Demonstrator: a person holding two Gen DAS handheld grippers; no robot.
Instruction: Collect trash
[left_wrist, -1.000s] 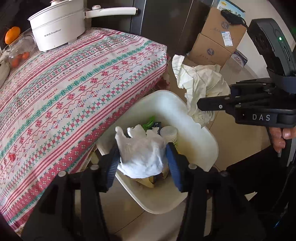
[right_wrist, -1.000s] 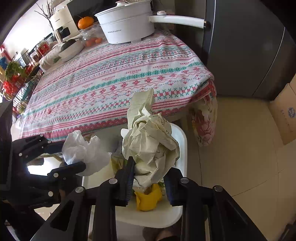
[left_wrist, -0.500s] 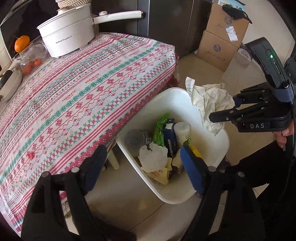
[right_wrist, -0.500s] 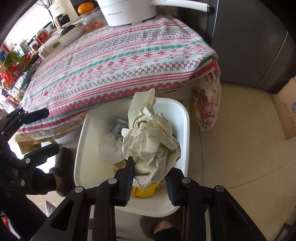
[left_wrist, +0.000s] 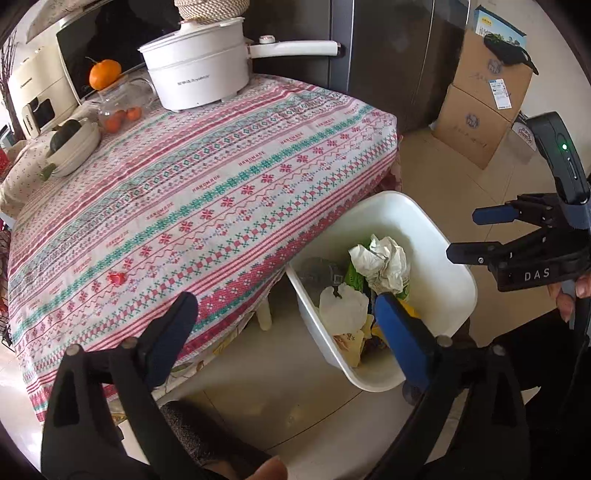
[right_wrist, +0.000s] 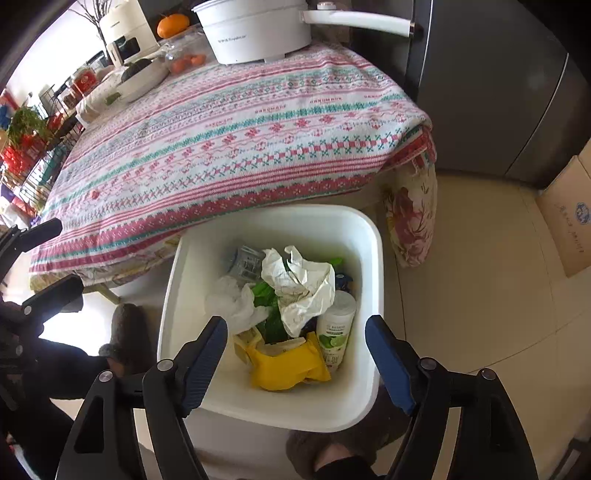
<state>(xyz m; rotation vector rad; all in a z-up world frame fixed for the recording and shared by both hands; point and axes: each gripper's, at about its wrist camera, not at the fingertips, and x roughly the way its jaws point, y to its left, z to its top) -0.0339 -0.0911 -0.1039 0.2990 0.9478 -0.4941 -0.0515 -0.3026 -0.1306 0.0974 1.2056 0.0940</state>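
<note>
Right wrist: crumpled paper (right_wrist: 301, 288) in bin (right_wrist: 369, 236), below open hand-held gripper (right_wrist: 295, 349).

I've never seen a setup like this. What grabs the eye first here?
Probably the white plastic bin on the floor by the table, full of rubbish, with a crumpled cream paper wad on top. Behind it, the red-and-green patterned tablecloth fills the view. The right gripper and left gripper, black with blue pads, stand open and empty.
</note>
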